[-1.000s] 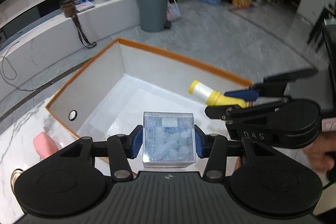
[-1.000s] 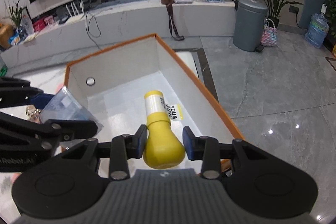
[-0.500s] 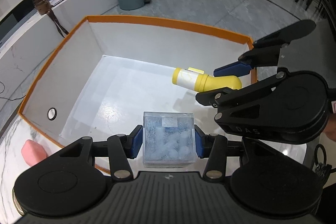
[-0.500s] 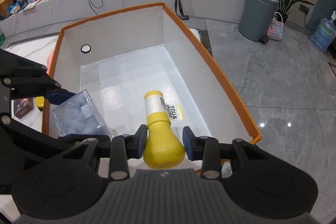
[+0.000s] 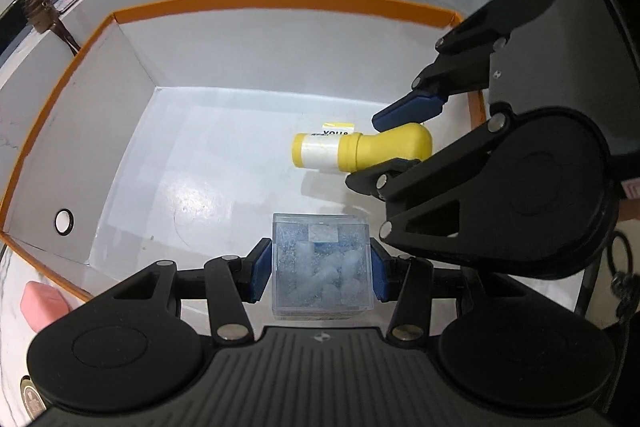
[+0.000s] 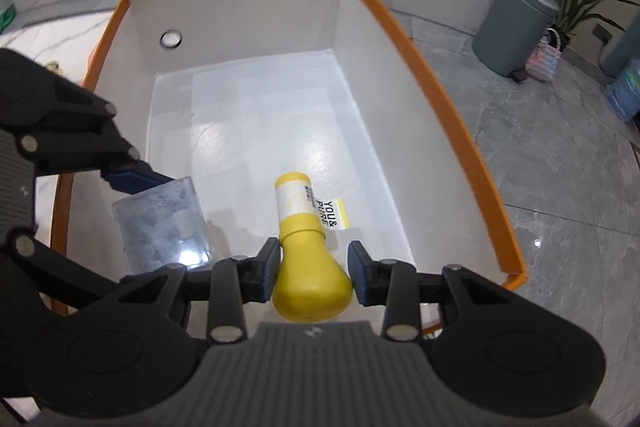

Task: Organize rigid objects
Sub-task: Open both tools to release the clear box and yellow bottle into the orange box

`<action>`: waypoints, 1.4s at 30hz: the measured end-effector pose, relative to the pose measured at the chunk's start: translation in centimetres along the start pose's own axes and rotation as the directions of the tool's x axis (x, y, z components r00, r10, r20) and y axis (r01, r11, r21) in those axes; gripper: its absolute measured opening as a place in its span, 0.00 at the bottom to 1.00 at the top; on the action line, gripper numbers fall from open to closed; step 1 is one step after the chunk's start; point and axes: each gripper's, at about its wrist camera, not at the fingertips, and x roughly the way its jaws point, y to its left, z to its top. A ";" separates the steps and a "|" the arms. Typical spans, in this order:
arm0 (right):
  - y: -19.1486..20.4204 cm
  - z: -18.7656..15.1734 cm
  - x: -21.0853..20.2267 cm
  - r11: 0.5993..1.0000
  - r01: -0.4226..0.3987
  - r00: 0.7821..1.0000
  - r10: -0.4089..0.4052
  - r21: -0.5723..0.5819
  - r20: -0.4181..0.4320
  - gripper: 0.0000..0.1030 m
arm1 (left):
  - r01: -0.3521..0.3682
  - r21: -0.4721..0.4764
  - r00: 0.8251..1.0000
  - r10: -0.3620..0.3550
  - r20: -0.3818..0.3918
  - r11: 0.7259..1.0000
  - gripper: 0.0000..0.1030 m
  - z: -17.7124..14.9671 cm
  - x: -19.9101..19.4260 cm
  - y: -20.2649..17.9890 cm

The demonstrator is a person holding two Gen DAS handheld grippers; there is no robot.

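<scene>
a clear cube box [image 5: 320,263] filled with pale blue-white lumps is clamped between the blue pads of the left hand-held gripper [image 5: 320,265], held over the near edge of the white, orange-rimmed box [image 5: 280,1]. a yellow bulb-shaped bottle [image 6: 308,267] with a white label band is pinched at its bulb by the right hand-held gripper [image 6: 314,275], neck pointing inward above the box floor. a pink object [image 5: 40,305] on the marble bench [image 5: 10,291] is seen only in the left wrist view; the bottle's "you & pure" tag [image 6: 334,213] is read only in the right.
</scene>
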 end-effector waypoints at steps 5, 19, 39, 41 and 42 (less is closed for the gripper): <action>0.4 0.3 1.1 0.999 -0.006 0.998 0.003 -0.032 -0.063 0.35 | 0.009 0.014 0.999 -0.009 -0.037 1.000 0.54 0.1 1.0 0.0; 0.9 0.5 3.0 0.998 -0.018 0.990 0.009 -0.066 -0.139 0.36 | 0.019 0.042 0.997 -0.015 -0.077 0.999 0.51 0.0 2.4 0.7; -0.2 1.0 -0.6 1.000 -0.009 0.999 0.010 0.009 -0.037 0.45 | 0.003 -0.019 0.998 -0.002 0.056 1.000 0.54 0.0 -3.7 1.3; -0.2 1.1 -1.0 1.000 -0.006 1.000 0.006 0.013 -0.026 0.46 | 0.004 -0.033 0.998 -0.001 0.070 0.999 0.54 -0.3 -4.6 1.6; -0.1 1.1 -1.2 1.000 -0.005 1.000 0.005 0.015 -0.019 0.46 | 0.001 -0.037 0.997 0.002 0.076 0.999 0.54 -0.4 -5.0 1.7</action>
